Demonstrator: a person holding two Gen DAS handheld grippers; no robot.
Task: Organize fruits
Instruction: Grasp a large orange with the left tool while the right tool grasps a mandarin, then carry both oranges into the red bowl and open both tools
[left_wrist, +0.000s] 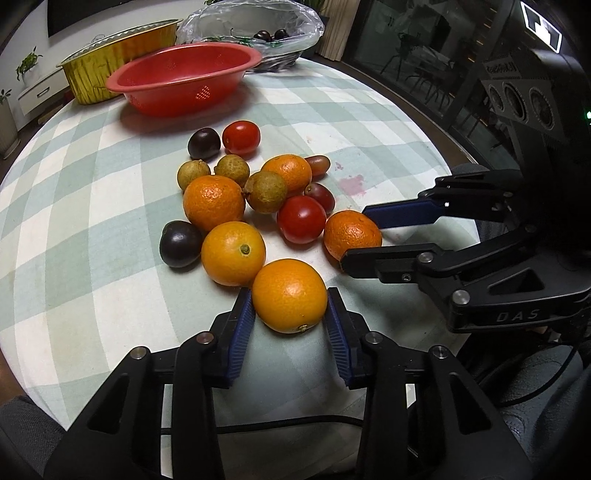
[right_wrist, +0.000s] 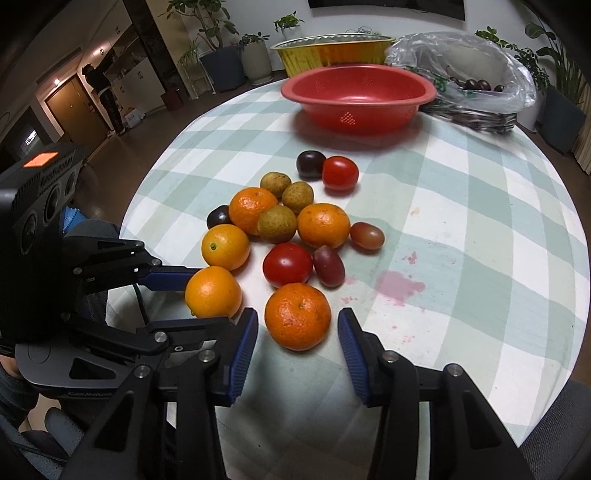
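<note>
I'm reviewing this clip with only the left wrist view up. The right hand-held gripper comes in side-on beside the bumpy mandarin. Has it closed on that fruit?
Observer: No. In the right wrist view, the right hand-held gripper is open. The bumpy mandarin lies between its fingers with a gap on each side.
Reviewer: My view only catches part of the red bowl's inside. Is any fruit in it?
Observer: None. The right wrist view looks into the red bowl, and its inside is bare down to the perforated bottom.
Reviewer: Is anyone else around?
Observer: Yes. A person stands far back by a doorway, away from the table.
</note>
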